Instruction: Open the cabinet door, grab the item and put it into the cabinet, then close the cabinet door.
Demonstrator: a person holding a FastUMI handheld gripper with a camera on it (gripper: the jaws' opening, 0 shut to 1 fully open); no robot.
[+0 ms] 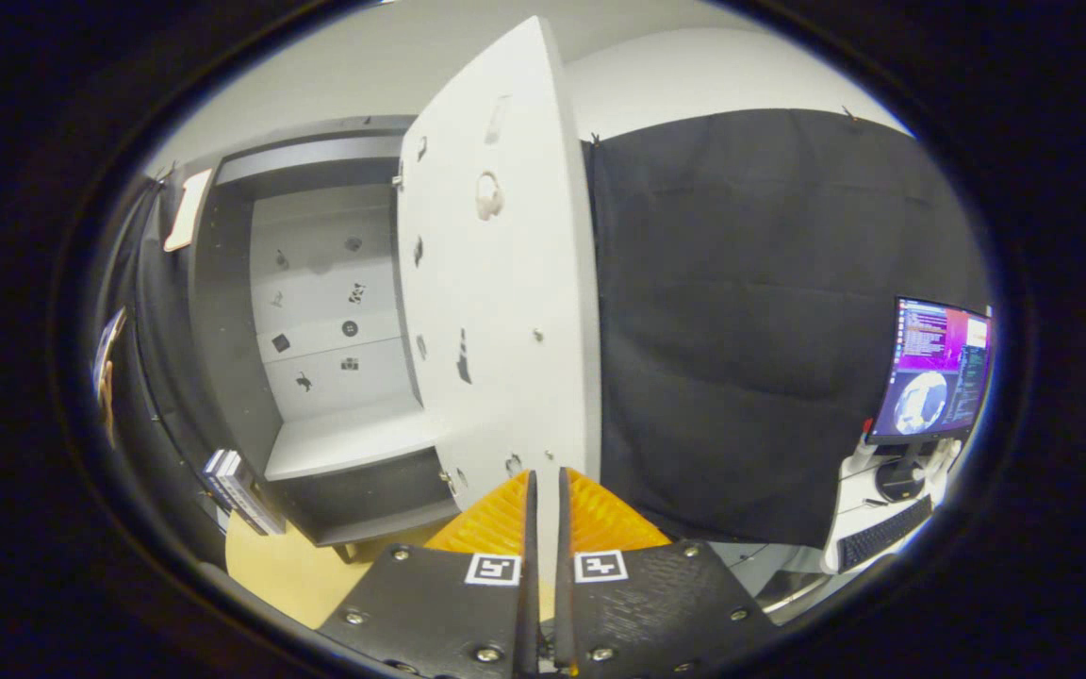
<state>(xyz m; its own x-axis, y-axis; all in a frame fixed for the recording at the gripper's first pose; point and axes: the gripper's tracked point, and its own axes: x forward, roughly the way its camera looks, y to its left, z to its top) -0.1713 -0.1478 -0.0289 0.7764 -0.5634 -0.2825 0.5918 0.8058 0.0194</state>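
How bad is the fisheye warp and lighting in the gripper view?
Gripper view: strong barrel warp, the open door and cabinet edges bow; cabinet interior evenly lit with soft shadow under its top; monitor bright, slightly blown against the dark cloth; gripper sharp, jaws nearly together at the door's lower edge; books near the rim look soft.

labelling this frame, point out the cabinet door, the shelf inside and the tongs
cabinet door (505, 283): gripper view, middle of its open white panel
shelf (354, 438): gripper view, its flat top surface inside the cabinet
tongs (543, 495): gripper view, narrow gap between the nearly closed fingertips
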